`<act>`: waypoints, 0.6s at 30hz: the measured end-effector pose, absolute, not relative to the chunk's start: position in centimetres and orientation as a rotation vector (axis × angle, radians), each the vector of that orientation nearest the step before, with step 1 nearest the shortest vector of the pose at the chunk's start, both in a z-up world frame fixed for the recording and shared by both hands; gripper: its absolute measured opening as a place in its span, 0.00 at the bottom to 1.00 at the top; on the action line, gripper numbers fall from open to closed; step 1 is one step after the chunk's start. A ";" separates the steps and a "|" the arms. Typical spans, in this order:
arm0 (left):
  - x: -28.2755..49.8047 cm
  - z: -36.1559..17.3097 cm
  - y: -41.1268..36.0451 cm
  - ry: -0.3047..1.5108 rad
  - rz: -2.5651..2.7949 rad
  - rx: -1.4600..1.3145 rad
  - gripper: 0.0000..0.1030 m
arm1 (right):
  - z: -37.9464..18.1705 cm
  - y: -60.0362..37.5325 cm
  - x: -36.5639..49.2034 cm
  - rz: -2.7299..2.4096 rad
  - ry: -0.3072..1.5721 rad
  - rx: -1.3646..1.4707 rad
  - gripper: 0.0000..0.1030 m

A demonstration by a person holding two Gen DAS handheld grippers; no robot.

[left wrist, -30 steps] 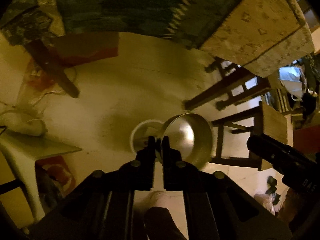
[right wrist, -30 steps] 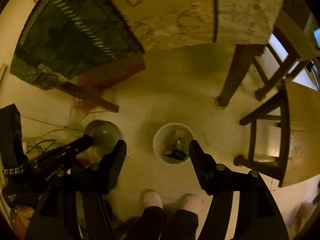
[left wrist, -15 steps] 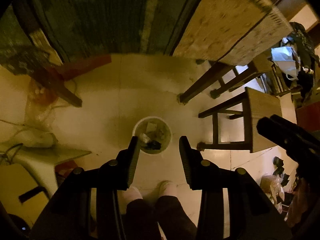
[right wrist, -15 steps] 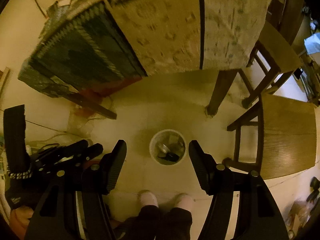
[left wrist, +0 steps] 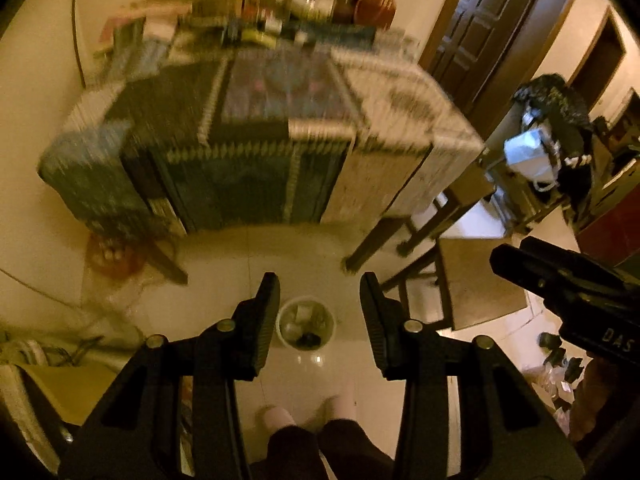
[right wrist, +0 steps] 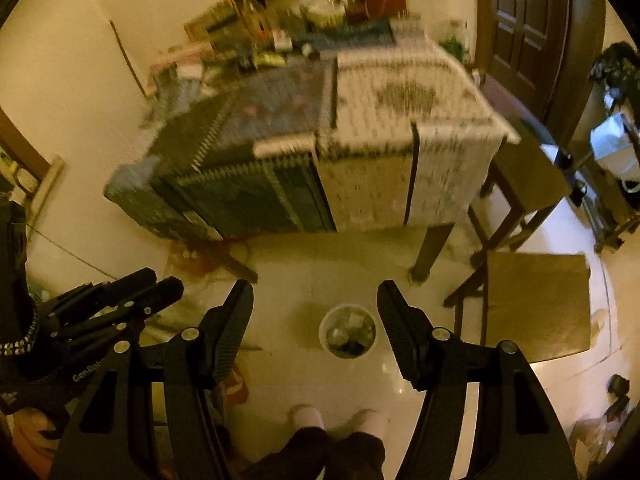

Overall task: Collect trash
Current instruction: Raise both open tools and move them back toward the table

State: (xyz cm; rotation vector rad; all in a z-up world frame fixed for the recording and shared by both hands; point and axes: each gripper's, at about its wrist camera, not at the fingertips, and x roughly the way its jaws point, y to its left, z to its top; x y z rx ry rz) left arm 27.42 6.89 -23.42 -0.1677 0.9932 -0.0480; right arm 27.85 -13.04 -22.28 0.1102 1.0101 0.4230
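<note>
Both my claws, left claw [left wrist: 319, 308] and right claw [right wrist: 316, 316], hang released and empty above the waste bin [left wrist: 306, 328]; next I seek more trash on the counter [left wrist: 280, 92].

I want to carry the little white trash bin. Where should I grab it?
Probably the top rim of the white bin, coming straight down from above: it stands upright on the floor with its round mouth open, so one side of the rim fits a pinch.

The trash bin [left wrist: 306, 323] stands on the floor [left wrist: 304, 256] before the cloth-covered table [left wrist: 256, 136], the person's feet [left wrist: 308, 412] are near it, a chair [left wrist: 472, 292] is at its right
</note>
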 end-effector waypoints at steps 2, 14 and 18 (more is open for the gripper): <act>26.6 -20.7 7.0 0.947 -0.059 -0.160 0.40 | -19.7 -12.9 26.9 0.423 0.966 0.111 0.59; 21.1 -7.6 8.9 0.689 -0.093 -0.124 0.46 | -8.2 -11.8 20.7 0.399 0.681 0.086 0.59; 19.1 -4.1 10.0 0.592 -0.100 -0.124 0.54 | -5.4 -11.4 18.9 0.372 0.582 0.071 0.65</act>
